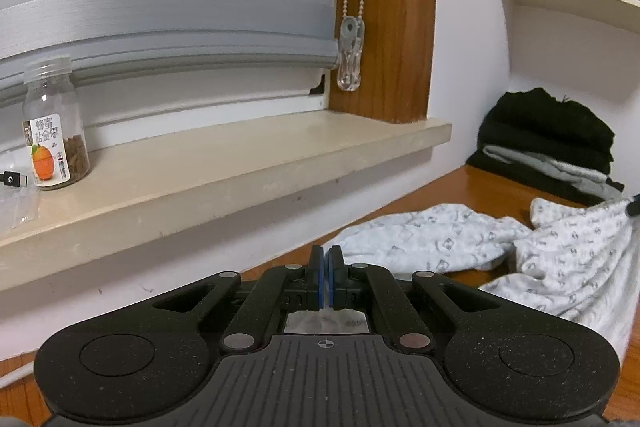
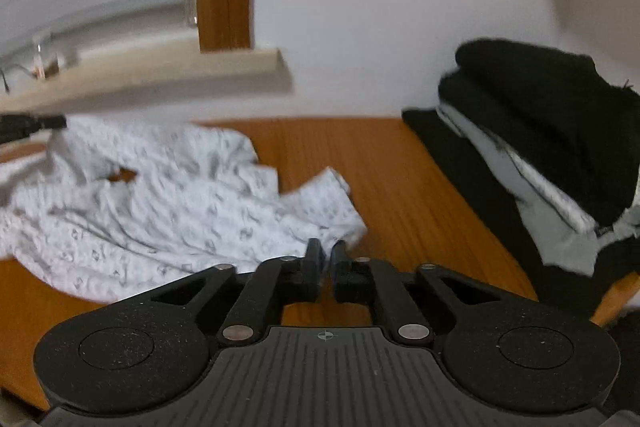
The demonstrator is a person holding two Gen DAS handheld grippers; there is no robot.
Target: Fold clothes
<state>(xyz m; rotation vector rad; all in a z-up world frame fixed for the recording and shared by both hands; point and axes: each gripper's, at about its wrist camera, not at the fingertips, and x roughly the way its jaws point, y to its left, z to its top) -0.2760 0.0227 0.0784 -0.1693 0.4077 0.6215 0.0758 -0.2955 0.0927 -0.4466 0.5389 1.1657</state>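
left wrist view shows the left claw (image 1: 328, 277) shut, its blue pads pressed together with nothing visible between them, above the wooden bench (image 1: 460, 183). a crumpled white patterned garment (image 1: 440, 241) lies on the bench just ahead and to the right. a clear glass jar with an orange label (image 1: 54, 131) stands on the beige windowsill (image 1: 240, 155). right wrist view, blurred, shows the right claw (image 2: 327, 259) with a narrow gap between its fingers, nothing pinched, at the garment's near edge. a folded stack of black and grey clothes (image 2: 540, 131) sits at the bench's far right.
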